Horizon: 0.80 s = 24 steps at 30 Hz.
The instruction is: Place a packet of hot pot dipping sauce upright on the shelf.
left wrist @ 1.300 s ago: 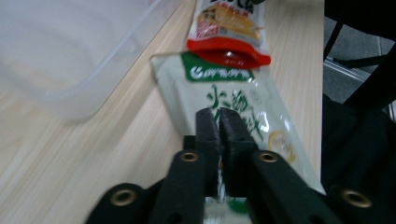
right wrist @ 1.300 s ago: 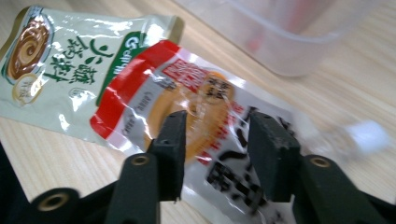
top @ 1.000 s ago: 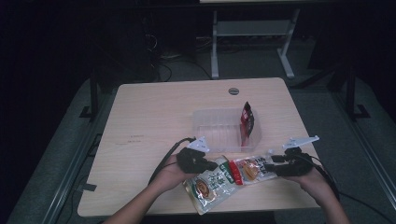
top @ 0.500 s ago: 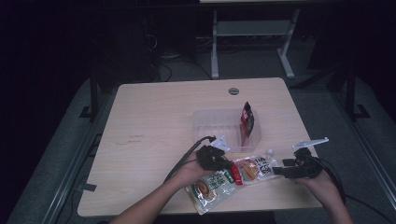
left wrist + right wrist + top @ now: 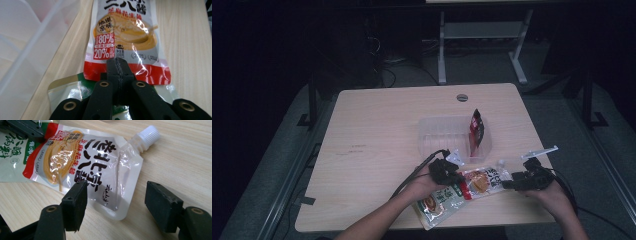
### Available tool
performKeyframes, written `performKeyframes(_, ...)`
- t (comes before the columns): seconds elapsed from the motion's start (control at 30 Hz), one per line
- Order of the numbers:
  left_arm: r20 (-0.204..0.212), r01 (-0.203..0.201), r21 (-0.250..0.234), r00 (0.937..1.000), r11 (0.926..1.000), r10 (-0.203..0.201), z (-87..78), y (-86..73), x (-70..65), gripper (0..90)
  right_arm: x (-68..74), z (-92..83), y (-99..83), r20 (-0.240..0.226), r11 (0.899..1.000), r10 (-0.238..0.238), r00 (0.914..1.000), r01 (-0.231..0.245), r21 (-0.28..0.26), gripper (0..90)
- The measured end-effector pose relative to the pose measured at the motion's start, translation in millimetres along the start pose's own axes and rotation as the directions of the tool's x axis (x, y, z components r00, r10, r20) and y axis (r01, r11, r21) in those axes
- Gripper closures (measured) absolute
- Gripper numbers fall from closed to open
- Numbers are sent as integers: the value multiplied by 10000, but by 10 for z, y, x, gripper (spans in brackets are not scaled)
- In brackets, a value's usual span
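— What do we see at the left?
— Our left gripper [image 5: 451, 173], forearm angled in from the bottom edge, jaws together, tips resting over the red end of the sauce pouch [image 5: 482, 181], beside the green packet [image 5: 439, 202] (near the clear tray [image 5: 432, 131]).
— And at the right?
— Our right gripper [image 5: 508, 184] lies level on the table [image 5: 377, 130], jaws apart at the pouch's spout end; they've just been opening, clamping nothing.

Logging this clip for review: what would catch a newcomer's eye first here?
The glossy spouted sauce pouch with its white cap, lying flat on the table near the front edge and overlapping a green-labelled pouch. The left gripper has its jaws shut at the pouch's red bottom edge, while the right gripper stands open at the spout end. Behind sits a clear plastic tray holding an upright dark red packet.
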<state>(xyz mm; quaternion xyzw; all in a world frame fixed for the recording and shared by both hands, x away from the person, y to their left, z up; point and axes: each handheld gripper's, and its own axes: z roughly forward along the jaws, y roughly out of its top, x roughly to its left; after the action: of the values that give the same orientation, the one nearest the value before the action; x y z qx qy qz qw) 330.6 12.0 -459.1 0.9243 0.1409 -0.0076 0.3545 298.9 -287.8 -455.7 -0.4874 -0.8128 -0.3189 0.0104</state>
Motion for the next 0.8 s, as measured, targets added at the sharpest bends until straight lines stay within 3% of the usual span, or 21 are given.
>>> performKeyframes(0.3,-127,-250,299,9996,9992,254,30,14,-17,898,-35,21,20,-144,9999,70,9999,-71,-116,342)
performKeyframes(0.53,-177,-225,201,9996,9995,229,44,5,-30,899,0,86,63,-673,9999,-45,9977,34,-165,377)
performKeyframes(0.8,-145,-127,167,9998,9998,129,43,-4,-31,899,11,136,68,-1365,9998,-54,9906,30,-180,476)
